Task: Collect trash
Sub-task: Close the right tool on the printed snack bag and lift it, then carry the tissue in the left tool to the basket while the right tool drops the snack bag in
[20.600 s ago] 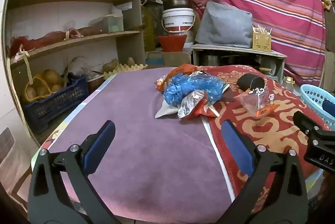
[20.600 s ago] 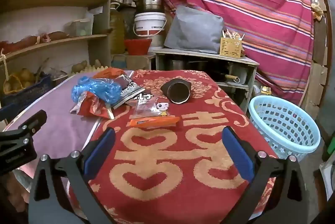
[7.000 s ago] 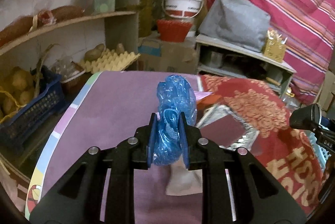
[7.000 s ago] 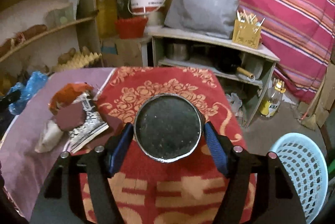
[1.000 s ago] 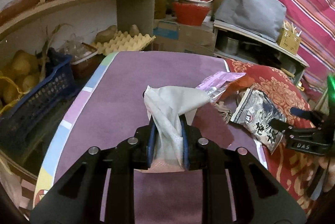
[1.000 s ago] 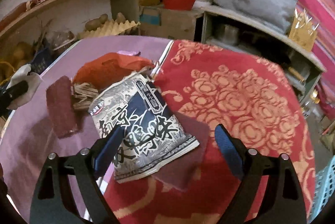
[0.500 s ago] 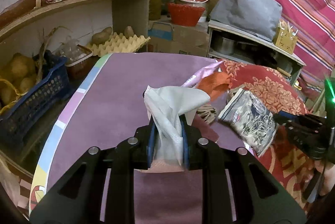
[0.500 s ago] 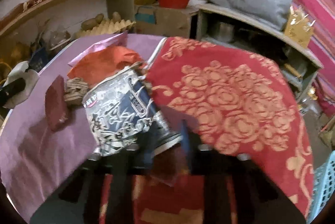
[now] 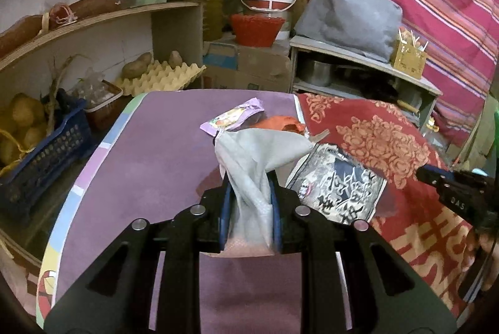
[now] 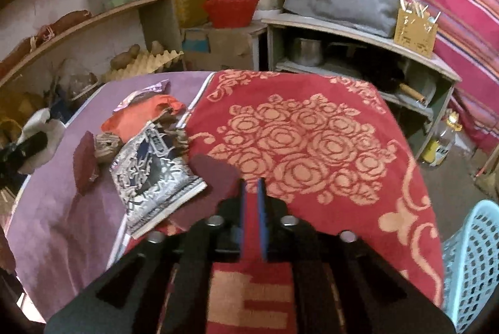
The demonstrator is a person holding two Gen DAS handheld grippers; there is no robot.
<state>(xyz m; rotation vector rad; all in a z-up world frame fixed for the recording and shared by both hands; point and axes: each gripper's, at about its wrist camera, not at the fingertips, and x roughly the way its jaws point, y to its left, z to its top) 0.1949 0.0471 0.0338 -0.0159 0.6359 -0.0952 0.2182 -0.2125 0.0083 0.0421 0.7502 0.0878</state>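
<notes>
While clamped on grey bag [image 9: 249, 174], left gripper [image 9: 249, 209], right gripper [image 10: 252, 218] narrowly closed, contents unclear.

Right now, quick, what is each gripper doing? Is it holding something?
Left gripper: closed on the grey-white bag.
Right gripper: closed; whether it pinches the dark red sheet cannot be told.

Both the left gripper [image 9: 249, 206] and the right gripper [image 10: 252, 210] are matte black angular frames with triangular cut-outs, round silver screws and flat blue-padded fingers [image 10: 262, 218].
</notes>
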